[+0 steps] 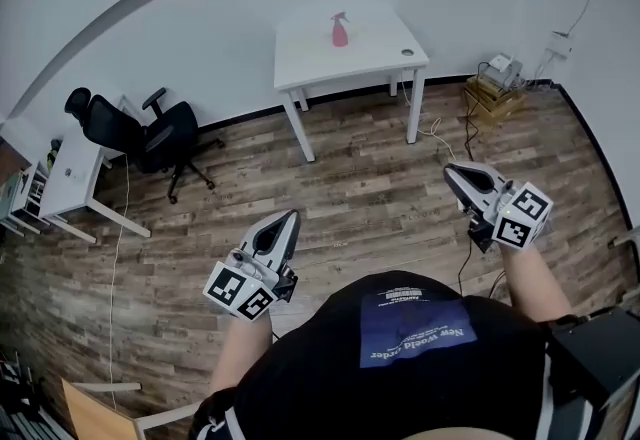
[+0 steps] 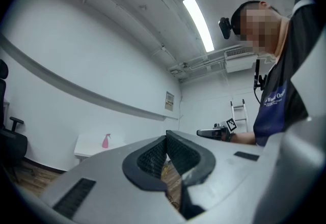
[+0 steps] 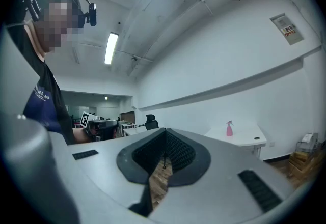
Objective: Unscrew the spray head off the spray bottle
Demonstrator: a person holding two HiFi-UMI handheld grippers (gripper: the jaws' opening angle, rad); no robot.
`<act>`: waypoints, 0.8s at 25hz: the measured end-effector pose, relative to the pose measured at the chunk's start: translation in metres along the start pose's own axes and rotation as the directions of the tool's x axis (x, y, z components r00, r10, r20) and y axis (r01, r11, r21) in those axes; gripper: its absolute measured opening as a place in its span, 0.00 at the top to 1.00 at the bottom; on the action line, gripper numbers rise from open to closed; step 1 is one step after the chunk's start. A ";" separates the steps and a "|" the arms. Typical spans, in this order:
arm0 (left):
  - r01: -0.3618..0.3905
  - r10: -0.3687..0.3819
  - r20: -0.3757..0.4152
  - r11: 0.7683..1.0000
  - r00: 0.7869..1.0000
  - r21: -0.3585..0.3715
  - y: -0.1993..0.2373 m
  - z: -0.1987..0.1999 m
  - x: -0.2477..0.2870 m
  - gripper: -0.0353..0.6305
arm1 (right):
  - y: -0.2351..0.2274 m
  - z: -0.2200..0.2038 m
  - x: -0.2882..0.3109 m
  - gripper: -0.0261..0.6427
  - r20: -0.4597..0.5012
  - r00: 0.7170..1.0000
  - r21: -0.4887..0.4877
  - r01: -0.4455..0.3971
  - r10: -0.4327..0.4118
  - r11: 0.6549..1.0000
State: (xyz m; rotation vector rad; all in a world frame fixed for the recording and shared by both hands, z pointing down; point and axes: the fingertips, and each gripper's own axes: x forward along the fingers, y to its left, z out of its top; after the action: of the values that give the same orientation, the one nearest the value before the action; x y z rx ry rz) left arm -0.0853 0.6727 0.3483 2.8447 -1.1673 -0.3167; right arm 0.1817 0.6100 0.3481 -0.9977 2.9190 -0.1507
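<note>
Left gripper [image 1: 292,217] closed; ribbed black pads [image 2: 153,159]

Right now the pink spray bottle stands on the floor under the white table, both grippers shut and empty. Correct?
No: the head view shows the pink spray bottle standing on the white table, not the floor. The left gripper and right gripper are shut and empty.
</note>
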 end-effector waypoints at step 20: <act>-0.111 0.111 -0.010 0.994 0.994 0.012 0.097 -0.011 0.034 0.94 | -0.067 -0.010 0.120 0.97 -0.018 0.992 0.036 -0.127 0.127 0.991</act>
State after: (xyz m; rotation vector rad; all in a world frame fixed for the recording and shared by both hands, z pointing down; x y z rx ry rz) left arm -0.1265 0.5796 0.3652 2.7733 -1.3229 -0.2904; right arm 0.1268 0.4848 0.3629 -0.8074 2.9757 -0.2058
